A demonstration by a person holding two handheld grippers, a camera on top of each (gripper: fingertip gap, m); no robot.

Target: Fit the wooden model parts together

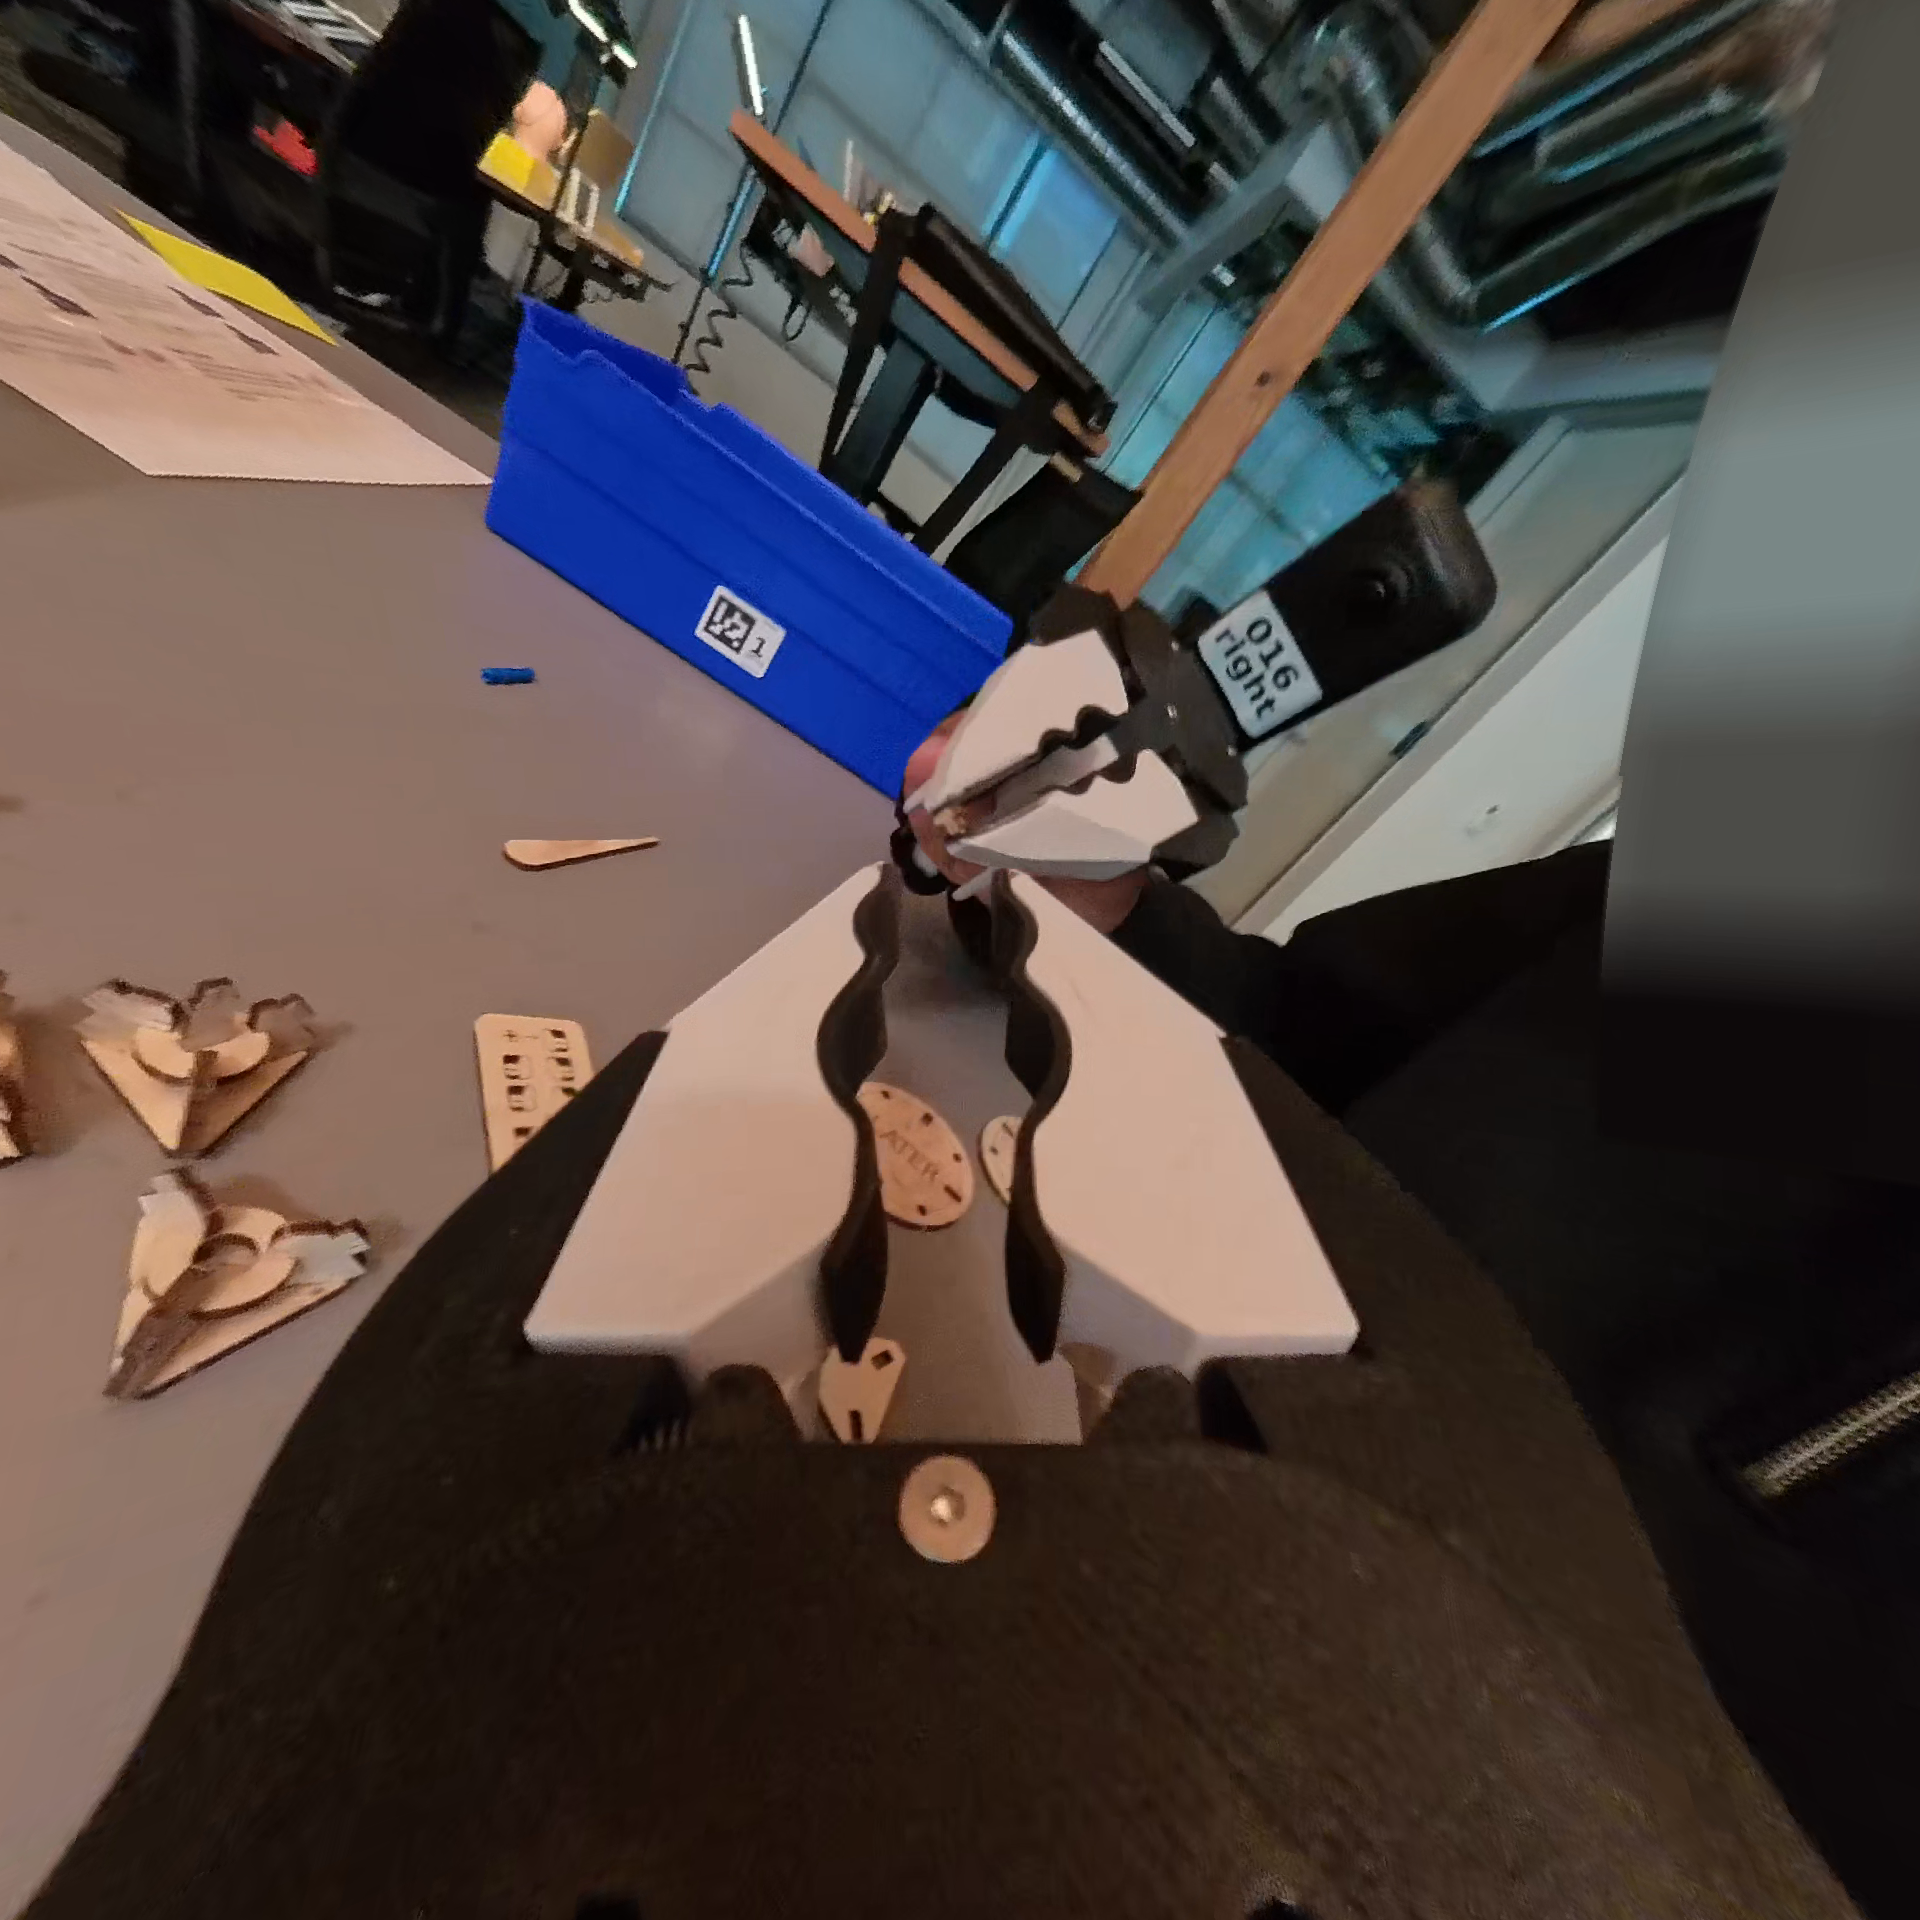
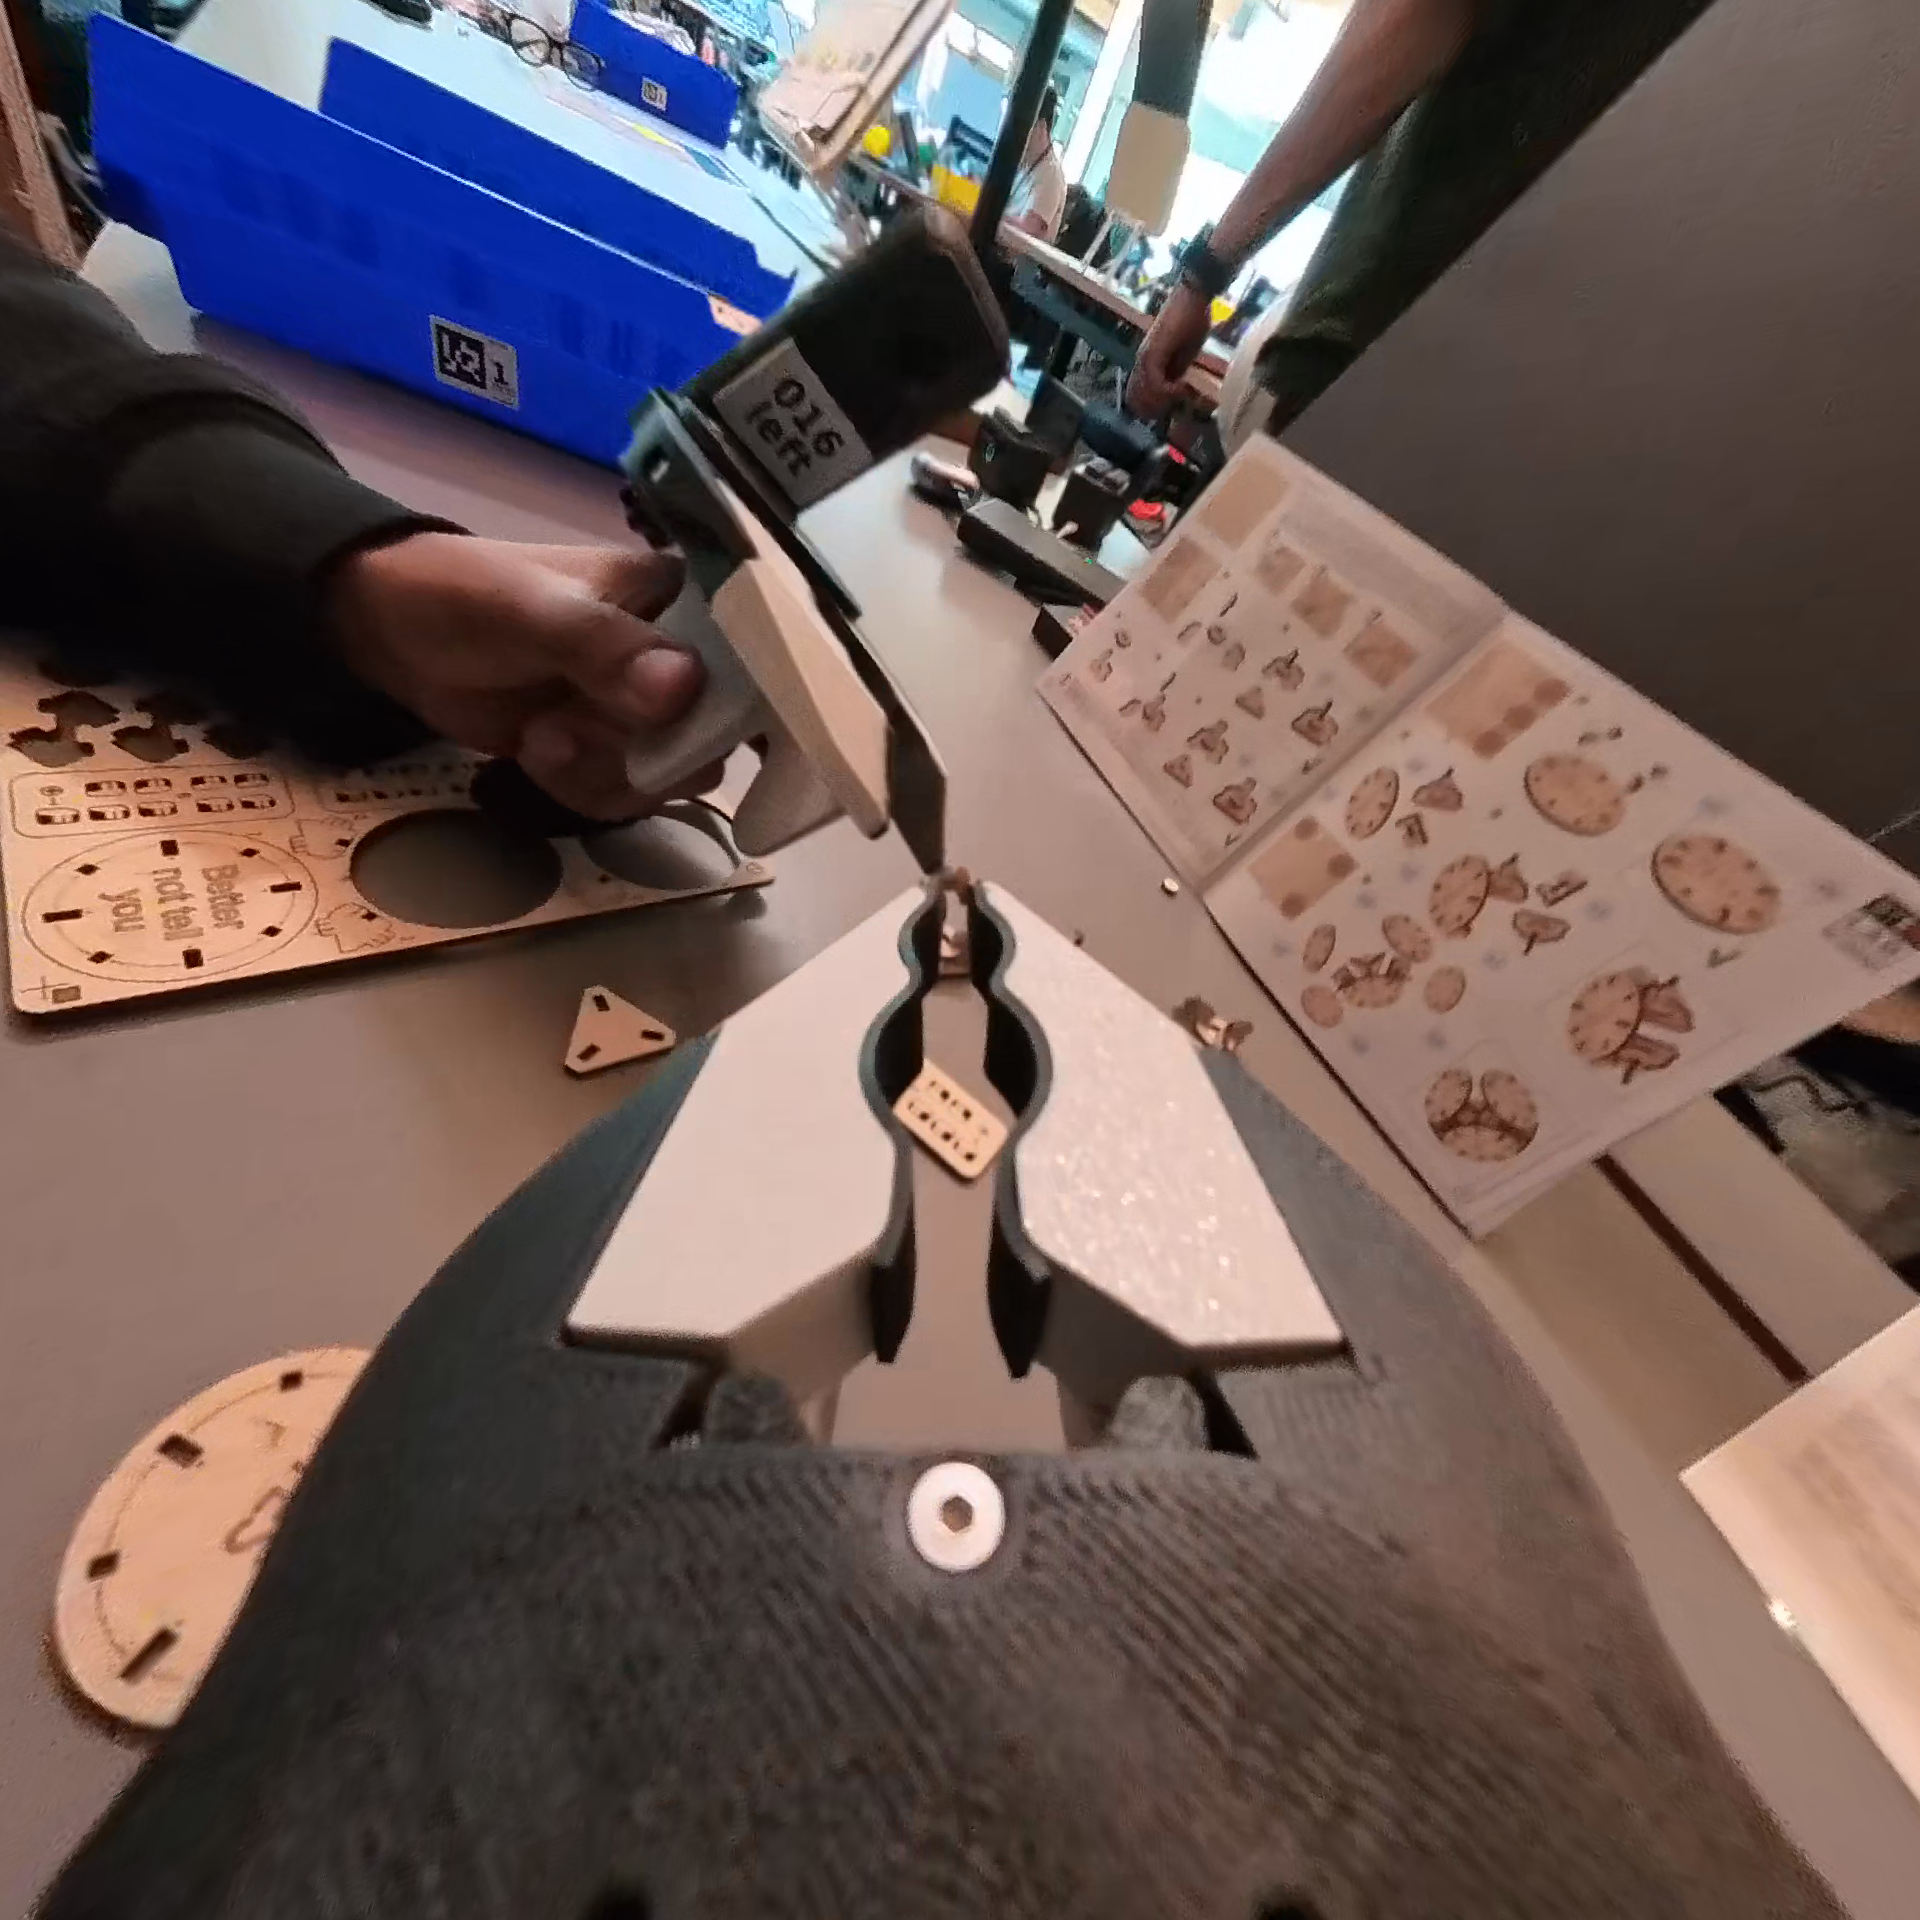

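Each view is taken from a camera mounted just behind its own gripper, aimed forward along the two fingers and tilted down at the grey table (image 1: 260, 644) from close above it.

The left gripper (image 1: 943, 883) is seen from the left wrist view, with the blue bin (image 1: 727, 520) beyond. The right gripper (image 2: 948, 896) is seen from the right wrist view, facing the instruction sheet (image 2: 1455, 831).

The two cameras are turned toward each other: each gripper is caught in the opposite view, fingertips close together. The bin and table are shared.

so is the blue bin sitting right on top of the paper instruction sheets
No, the blue bin stands on the bare table at far left, while the instruction sheets lie apart on the right.
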